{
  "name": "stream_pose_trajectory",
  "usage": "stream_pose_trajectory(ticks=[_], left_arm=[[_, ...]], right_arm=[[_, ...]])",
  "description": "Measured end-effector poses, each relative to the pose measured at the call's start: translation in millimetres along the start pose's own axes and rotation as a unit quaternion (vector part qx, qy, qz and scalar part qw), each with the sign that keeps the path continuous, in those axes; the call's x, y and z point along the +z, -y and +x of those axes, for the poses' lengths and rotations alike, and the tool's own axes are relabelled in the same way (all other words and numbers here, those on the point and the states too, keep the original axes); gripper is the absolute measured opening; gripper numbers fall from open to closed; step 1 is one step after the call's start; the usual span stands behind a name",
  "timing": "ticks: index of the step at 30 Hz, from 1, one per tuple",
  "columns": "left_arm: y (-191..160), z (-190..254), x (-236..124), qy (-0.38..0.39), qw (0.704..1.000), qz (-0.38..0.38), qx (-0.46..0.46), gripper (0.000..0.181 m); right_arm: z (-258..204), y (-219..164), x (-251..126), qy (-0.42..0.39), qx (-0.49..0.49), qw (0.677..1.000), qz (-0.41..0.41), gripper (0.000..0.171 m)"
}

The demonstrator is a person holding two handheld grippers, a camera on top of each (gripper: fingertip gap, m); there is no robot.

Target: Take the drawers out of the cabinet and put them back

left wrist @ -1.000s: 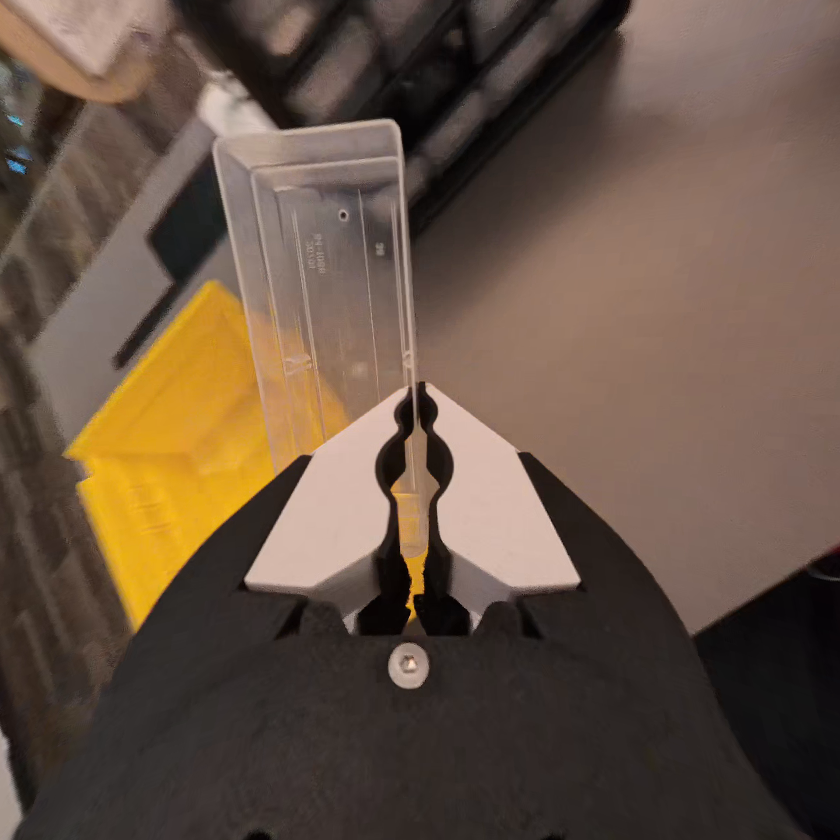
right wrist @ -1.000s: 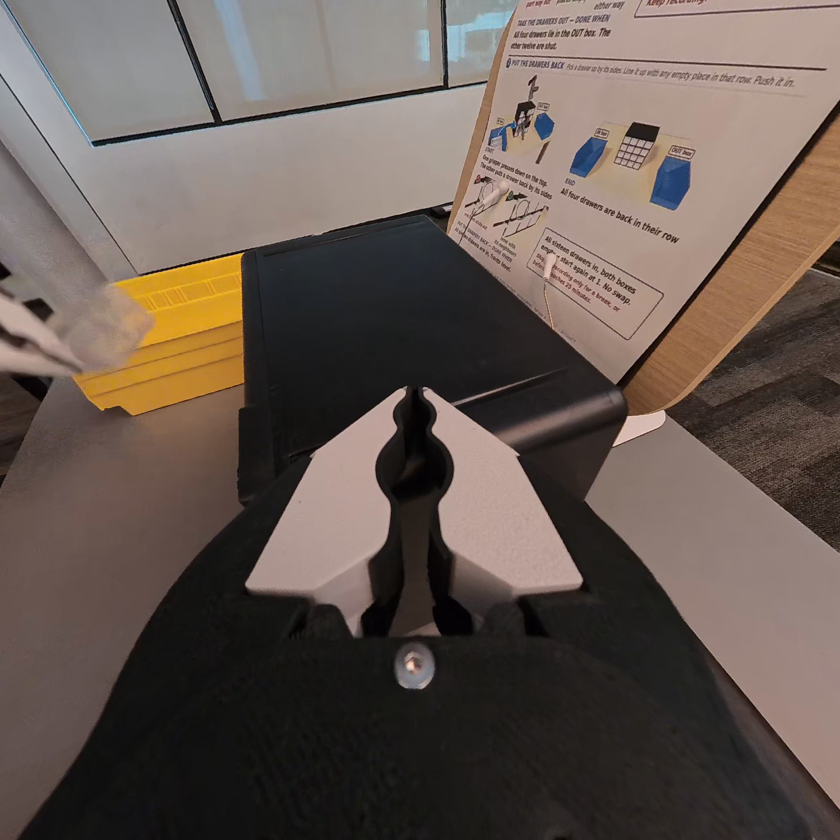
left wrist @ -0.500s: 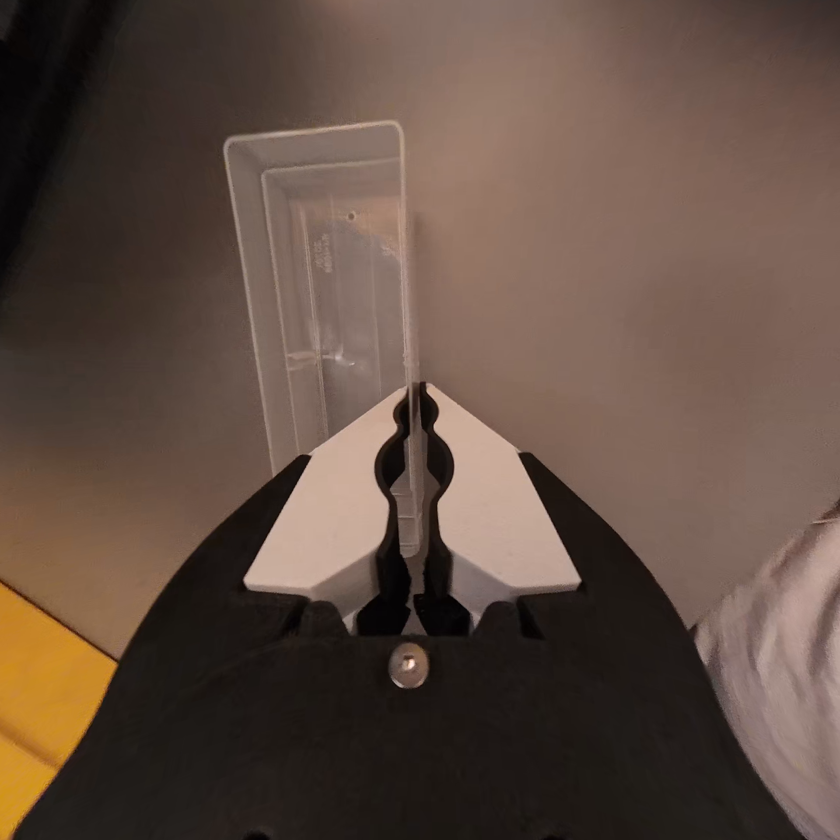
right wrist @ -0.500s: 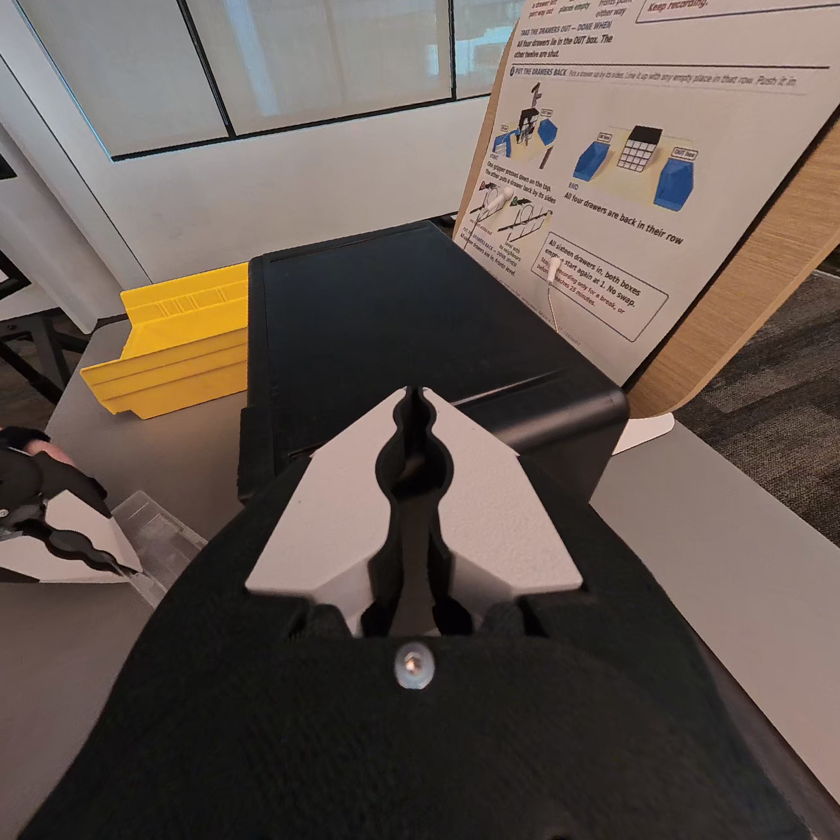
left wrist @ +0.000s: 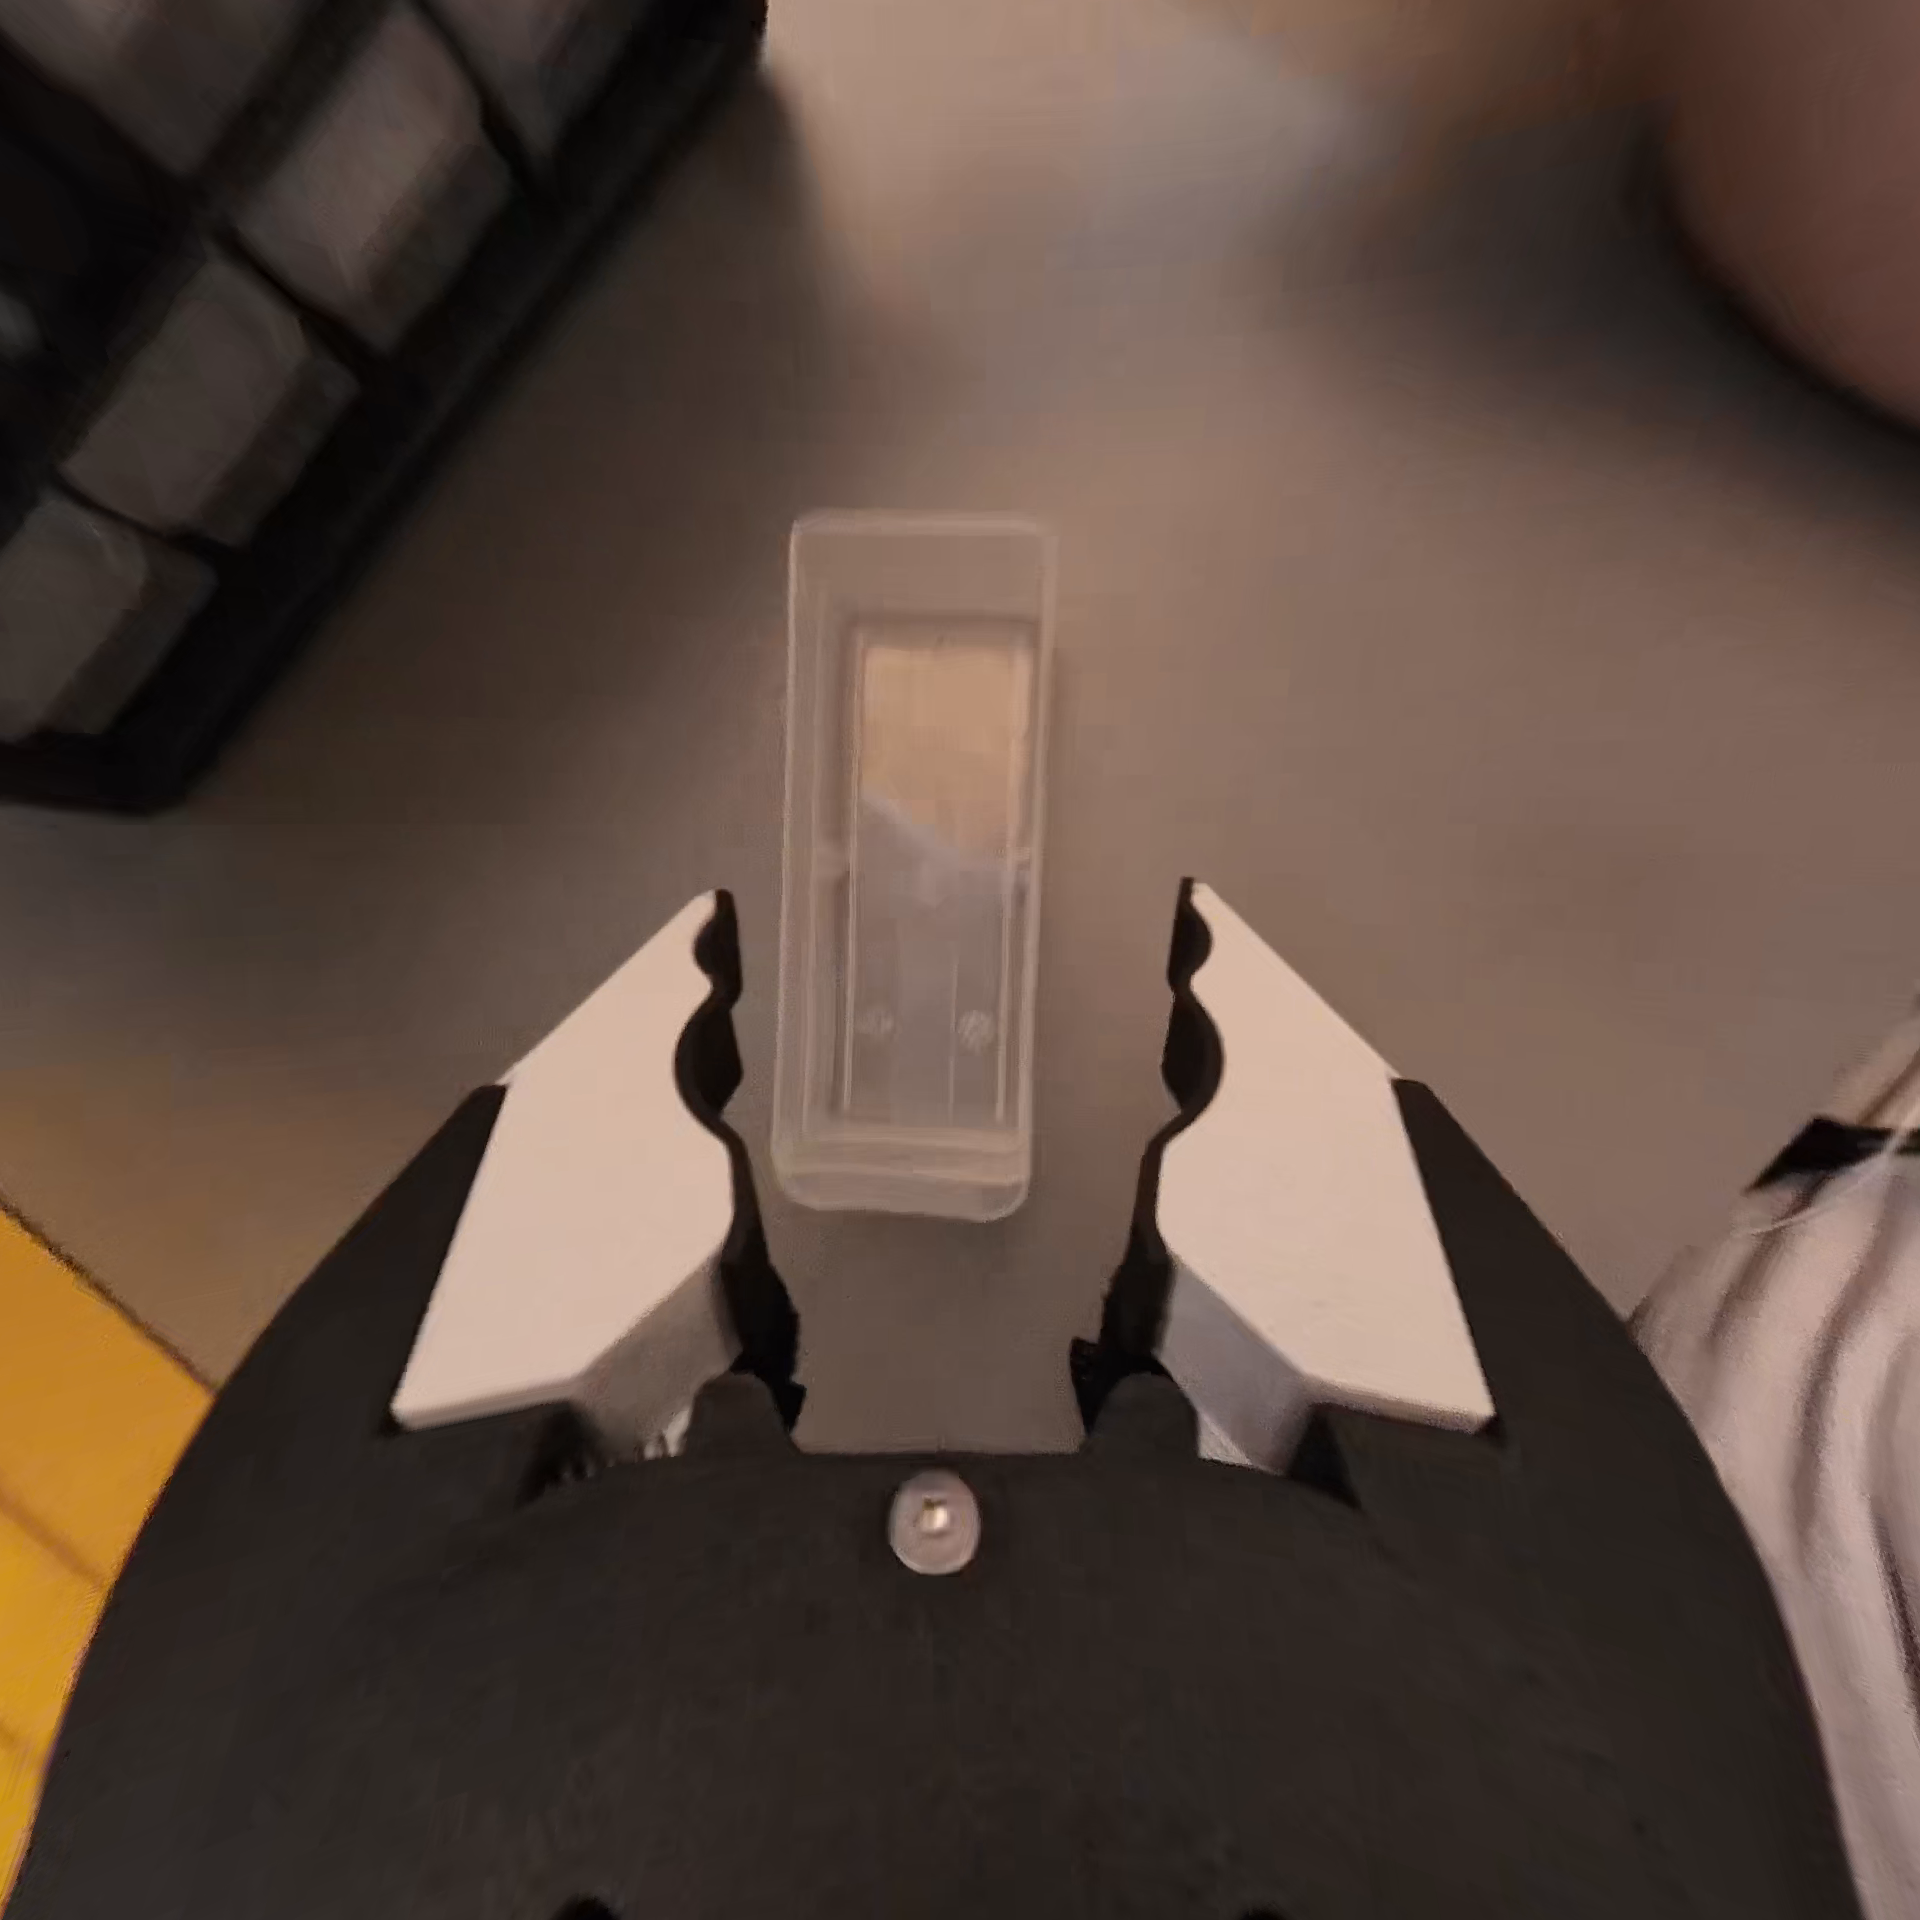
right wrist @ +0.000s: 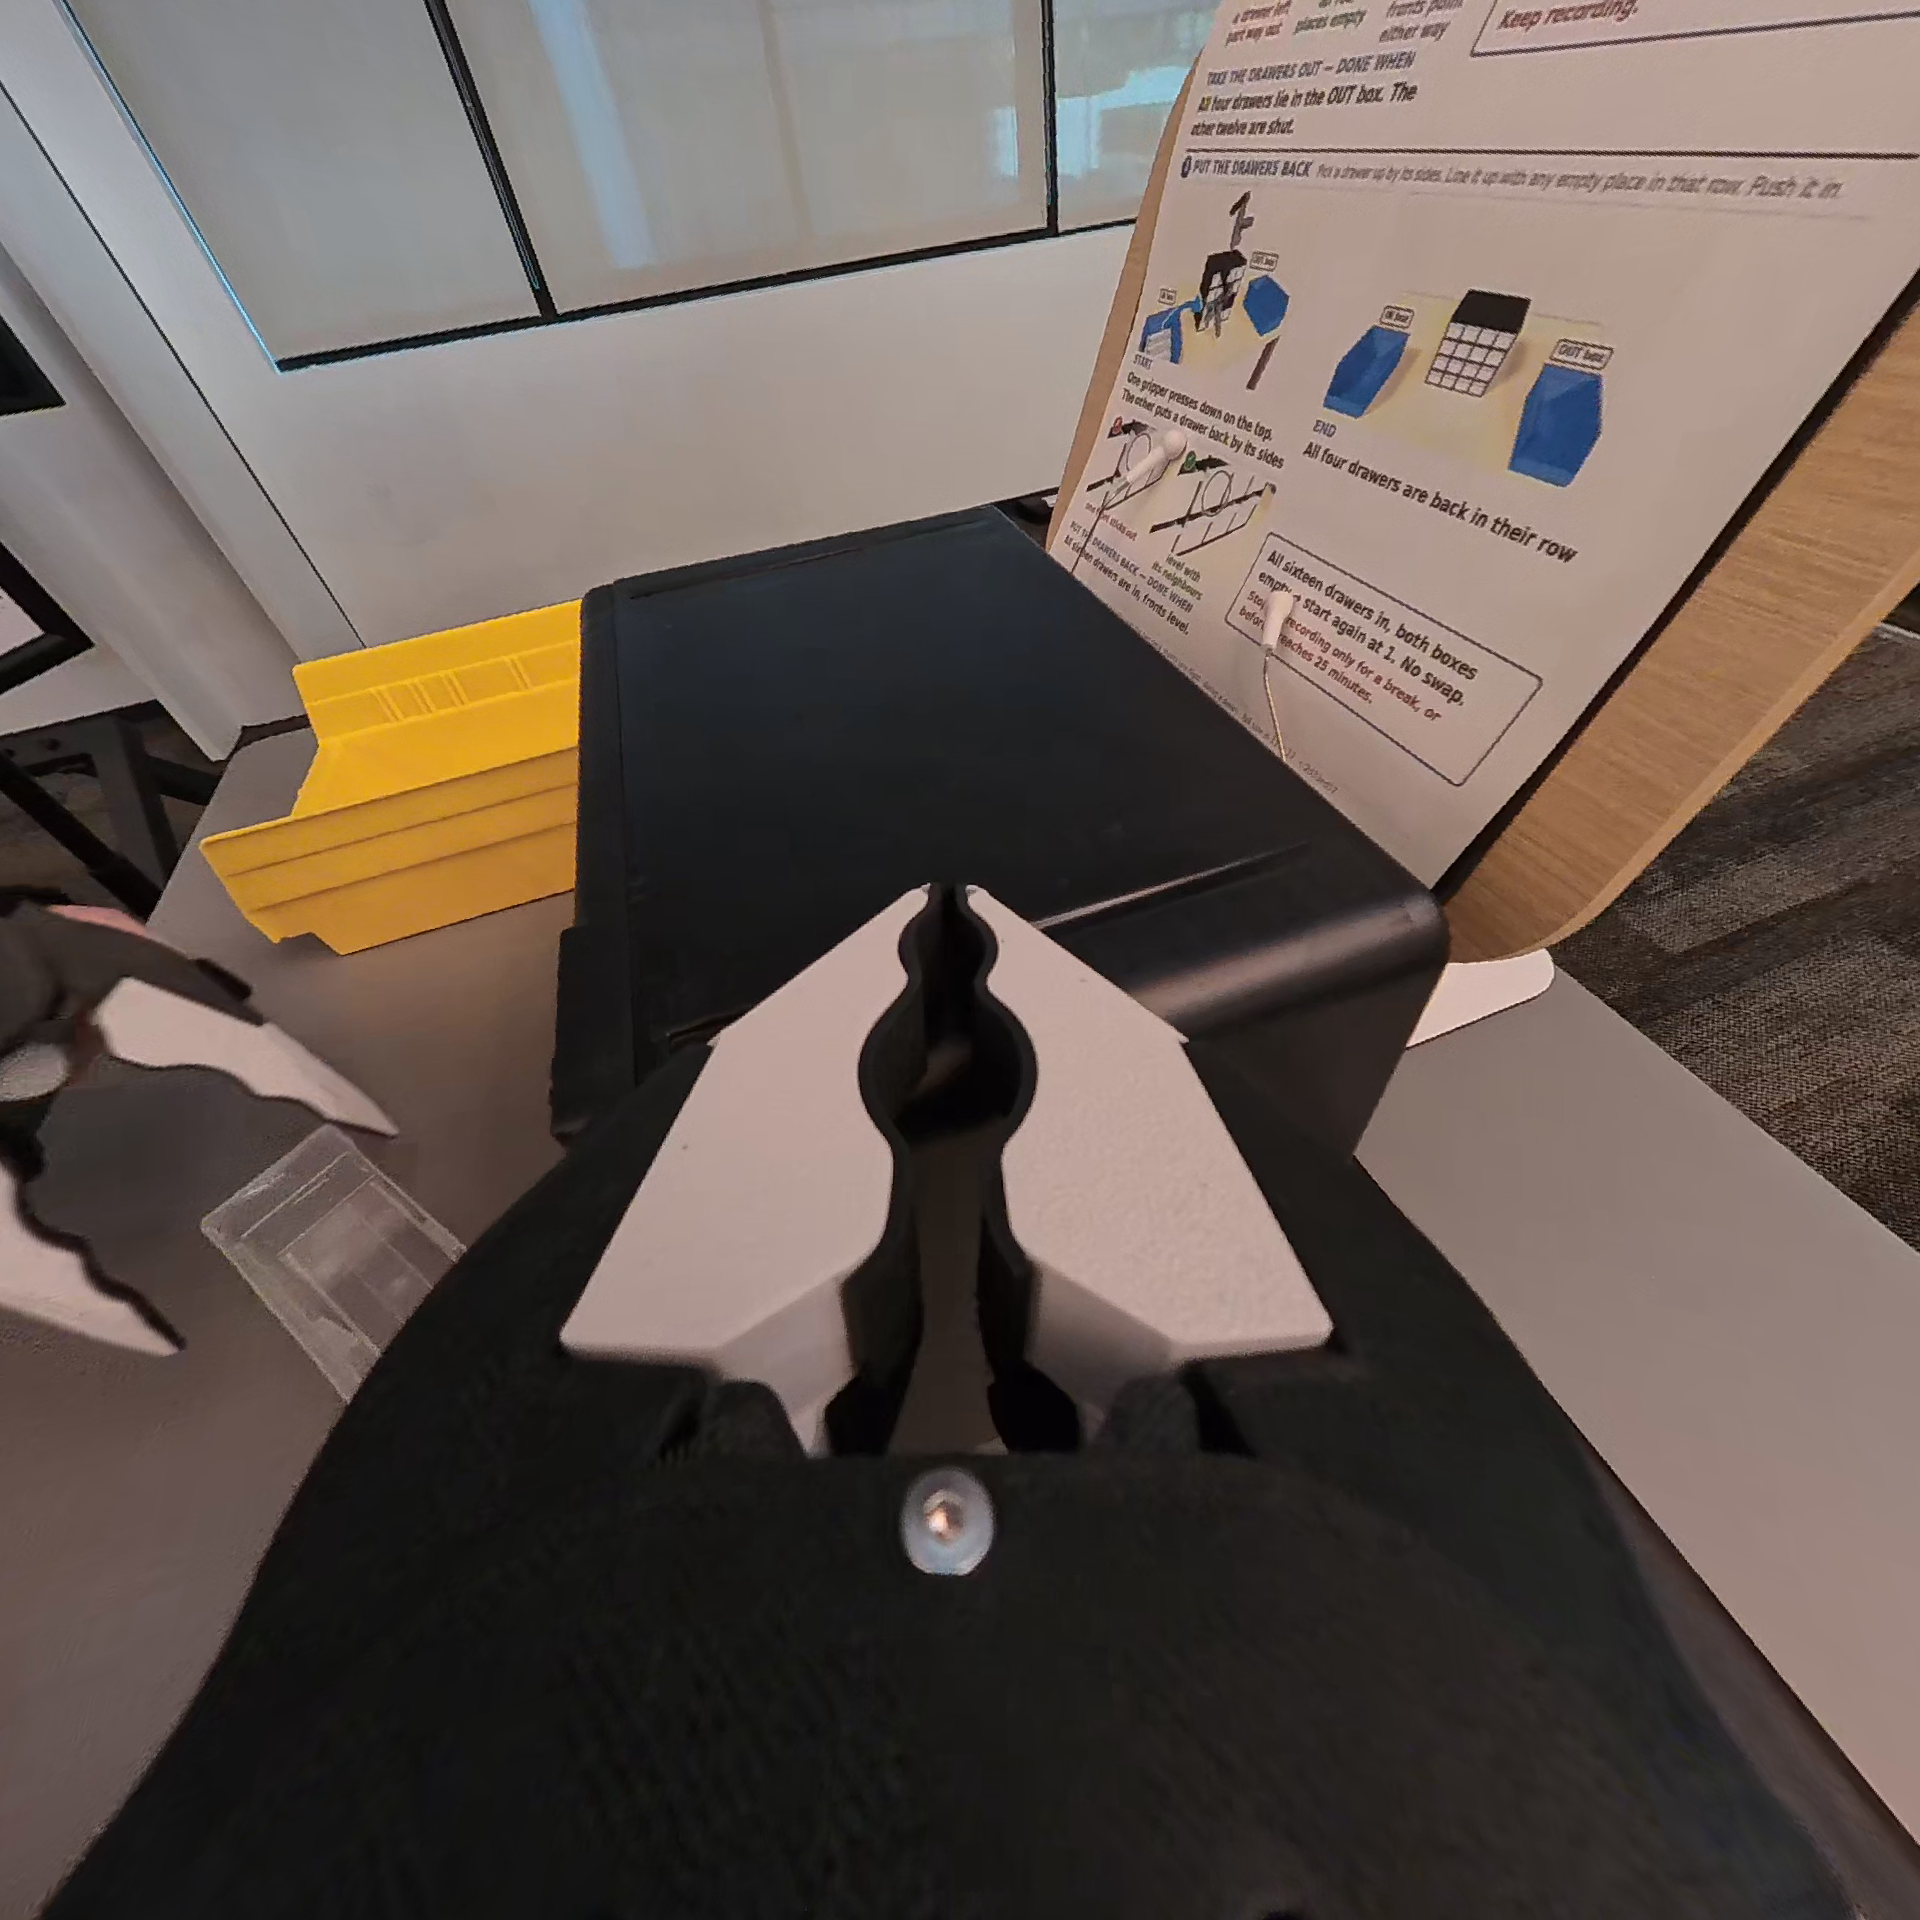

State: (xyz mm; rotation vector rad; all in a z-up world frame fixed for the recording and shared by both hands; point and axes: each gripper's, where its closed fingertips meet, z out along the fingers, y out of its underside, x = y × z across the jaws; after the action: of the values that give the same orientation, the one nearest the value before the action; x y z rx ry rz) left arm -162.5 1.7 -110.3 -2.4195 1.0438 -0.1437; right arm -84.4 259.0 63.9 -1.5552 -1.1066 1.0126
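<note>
A clear plastic drawer (left wrist: 914,862) lies on the grey table, open side up, between the spread fingers of my left gripper (left wrist: 954,909), which is open and above it. The black cabinet (left wrist: 208,343) with its rows of drawers stands at the upper left of the left wrist view. In the right wrist view my right gripper (right wrist: 948,894) is shut and empty, resting over the front top of the black cabinet (right wrist: 935,727). The drawer (right wrist: 332,1257) and the left gripper (right wrist: 135,1174) show at the left edge there.
A yellow bin (right wrist: 416,810) stands left of the cabinet; its corner shows in the left wrist view (left wrist: 83,1403). A wooden board with an instruction sheet (right wrist: 1455,416) leans right of the cabinet. A person's white sleeve (left wrist: 1808,1403) is at the right. The table (right wrist: 1662,1351) edge runs along the right. About 30 cm separates my left fingertips from my right. My left gripper is the nearer one to the clear plastic drawer (left wrist: 914,862): about 6 cm, against 35 cm.
My left gripper carried the clear drawer from over the yellow bin down to the table in front of the cabinet, then opened and let it go. The right gripper stayed on the cabinet top.
</note>
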Motion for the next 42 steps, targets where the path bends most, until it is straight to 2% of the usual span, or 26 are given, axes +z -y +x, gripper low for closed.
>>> stream_pose_trajectory(ticks=[1,4,9,26,30,42], left_arm=[[-10.9,-5.6,7.0,0.009,1.0,-0.027,-0.006,0.088],[-24.8,-14.0,19.4,0.03,0.998,-0.049,-0.004,0.085],[-31.0,-10.1,24.9,0.014,0.998,-0.063,-0.005,0.065],[-39.0,-10.2,25.3,0.031,0.988,-0.153,-0.02,0.063],[-37.2,-14.1,24.5,0.037,0.986,-0.16,-0.033,0.06],[0.9,-55.1,2.7,0.094,0.981,-0.1,-0.134,0.059]], right_arm=[[-0.1,0.0,0.0,0.0,0.001,1.0,0.0,0.0],[-0.3,0.0,-0.3,0.004,0.004,1.0,0.003,0.0],[-0.2,0.1,-0.5,0.012,0.01,1.0,0.009,0.0],[-1.4,-0.1,-1.1,0.016,0.012,1.0,0.011,0.0],[-3.9,-0.3,-1.5,0.021,0.01,1.0,0.01,0.0],[-3.9,-0.3,-1.7,0.03,0.019,0.999,0.017,0.0]])
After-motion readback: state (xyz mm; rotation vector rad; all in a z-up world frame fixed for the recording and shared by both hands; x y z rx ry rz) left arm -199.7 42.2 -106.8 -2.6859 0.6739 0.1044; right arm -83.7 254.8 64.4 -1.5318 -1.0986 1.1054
